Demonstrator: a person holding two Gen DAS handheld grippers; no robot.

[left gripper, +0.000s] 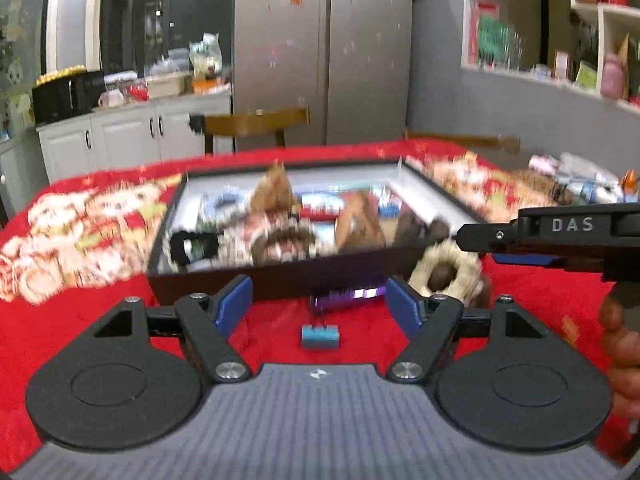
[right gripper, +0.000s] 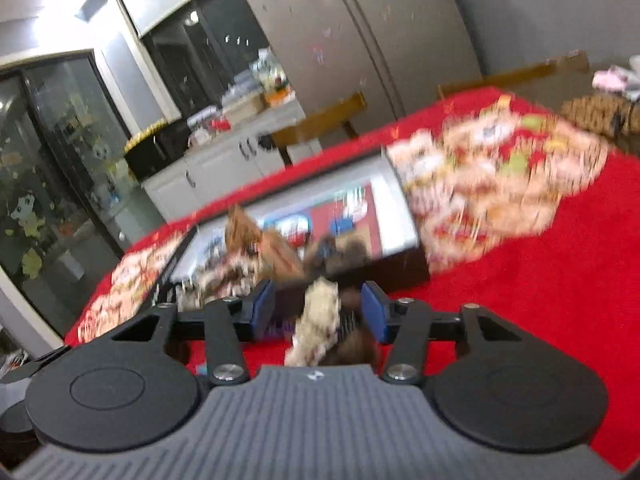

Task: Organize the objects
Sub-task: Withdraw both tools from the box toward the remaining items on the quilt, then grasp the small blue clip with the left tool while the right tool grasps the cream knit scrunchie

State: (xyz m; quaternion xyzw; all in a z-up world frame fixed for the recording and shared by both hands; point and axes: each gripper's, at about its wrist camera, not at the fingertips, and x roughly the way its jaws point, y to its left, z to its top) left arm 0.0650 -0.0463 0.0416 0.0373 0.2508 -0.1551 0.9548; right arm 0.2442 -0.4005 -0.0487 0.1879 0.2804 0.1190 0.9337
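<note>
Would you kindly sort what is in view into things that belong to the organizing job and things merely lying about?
Part of the job:
- black tray of hair accessories
- furry scrunchie beside it
- purple comb
- blue binder clip
- left gripper, right gripper

Just lying about:
- refrigerator
- wooden chair
- wall shelves
- black oven

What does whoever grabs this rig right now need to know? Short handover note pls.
Left gripper: jaws open, nothing between them, low over the red tablecloth, aimed at the purple comb-like clip and the small blue binder clip.
Right gripper: jaws around the cream-and-brown furry scrunchie; too blurred to tell whether the pads press it.
Black tray: already holds a pile of hair accessories.
Left to do: the scrunchie, purple clip and blue clip lie outside the tray, by its near wall. More items sit at the table's far right edge.
</note>
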